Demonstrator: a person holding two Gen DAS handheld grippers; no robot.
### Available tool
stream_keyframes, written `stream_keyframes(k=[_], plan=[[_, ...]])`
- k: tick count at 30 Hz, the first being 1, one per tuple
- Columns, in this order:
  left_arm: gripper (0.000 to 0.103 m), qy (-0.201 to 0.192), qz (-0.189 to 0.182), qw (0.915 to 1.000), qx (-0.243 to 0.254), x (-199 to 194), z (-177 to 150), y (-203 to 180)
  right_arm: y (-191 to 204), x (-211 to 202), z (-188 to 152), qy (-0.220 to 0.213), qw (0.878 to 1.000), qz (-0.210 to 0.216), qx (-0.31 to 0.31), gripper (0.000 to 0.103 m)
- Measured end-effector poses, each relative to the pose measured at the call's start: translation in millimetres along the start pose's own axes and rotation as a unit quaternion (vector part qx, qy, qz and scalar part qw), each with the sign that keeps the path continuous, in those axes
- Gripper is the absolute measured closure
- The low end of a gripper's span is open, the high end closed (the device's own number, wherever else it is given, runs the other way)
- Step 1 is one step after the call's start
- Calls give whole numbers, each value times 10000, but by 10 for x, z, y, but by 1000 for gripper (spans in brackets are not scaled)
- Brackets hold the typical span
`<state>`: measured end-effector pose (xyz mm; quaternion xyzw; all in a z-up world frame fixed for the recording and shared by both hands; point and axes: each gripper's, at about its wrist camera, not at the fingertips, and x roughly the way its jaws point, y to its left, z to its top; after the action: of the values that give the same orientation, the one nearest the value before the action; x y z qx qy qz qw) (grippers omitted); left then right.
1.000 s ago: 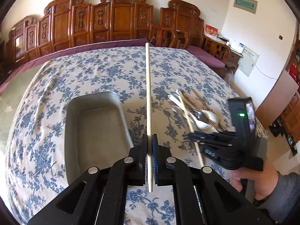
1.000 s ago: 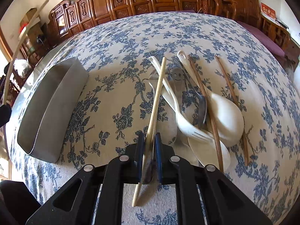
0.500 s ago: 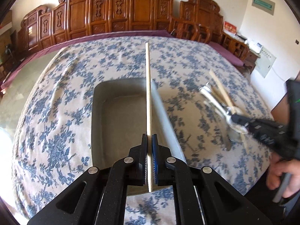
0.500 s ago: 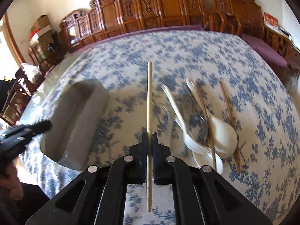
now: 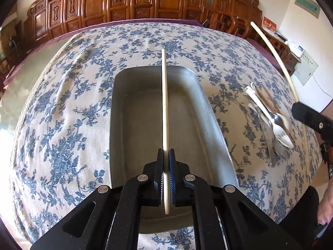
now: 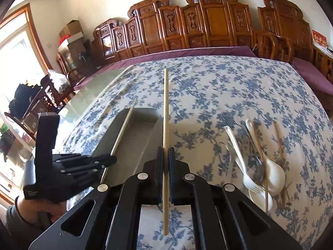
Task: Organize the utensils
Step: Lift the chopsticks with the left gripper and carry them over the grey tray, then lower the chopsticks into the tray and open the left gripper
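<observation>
Looking along the left tongs (image 5: 165,162): clamped on a pale chopstick (image 5: 164,104) that points forward over the grey metal tray (image 5: 210,112). Tray sits on the floral-clothed surface (image 5: 62,114). Loose utensil pile (image 5: 270,120) lies well right of the tray; right tongs hold a second chopstick (image 5: 274,58) above it.

Right wrist view: right tongs (image 6: 165,160) gripping their chopstick (image 6: 165,114), just beside the tray's right wall (image 6: 152,133). Left tongs (image 6: 110,159) and their chopstick (image 6: 122,129) over the tray. White spoons, fork, and wooden chopsticks (image 6: 262,166) right.
</observation>
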<state>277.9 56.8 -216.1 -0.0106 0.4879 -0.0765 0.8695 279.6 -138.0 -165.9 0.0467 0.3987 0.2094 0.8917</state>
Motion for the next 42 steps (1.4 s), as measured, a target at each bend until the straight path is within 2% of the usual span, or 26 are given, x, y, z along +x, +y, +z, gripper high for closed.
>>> stream_keyframes(k=[17, 25, 35, 42], plan=[[98, -646, 95, 9974, -297, -453, 101, 298, 480, 553, 141, 272, 9992, 285, -97, 97], [98, -783, 214, 9955, -498, -540, 127, 484, 637, 887, 198, 469, 9980, 430, 10, 97], [98, -871, 235, 9938, -653, -581, 134, 565, 710, 1175, -15, 763, 9963, 390, -48, 97], [98, -884, 217, 9942, -576, -595, 131, 499, 676, 1153, -74, 783, 9957, 487, -34, 94]])
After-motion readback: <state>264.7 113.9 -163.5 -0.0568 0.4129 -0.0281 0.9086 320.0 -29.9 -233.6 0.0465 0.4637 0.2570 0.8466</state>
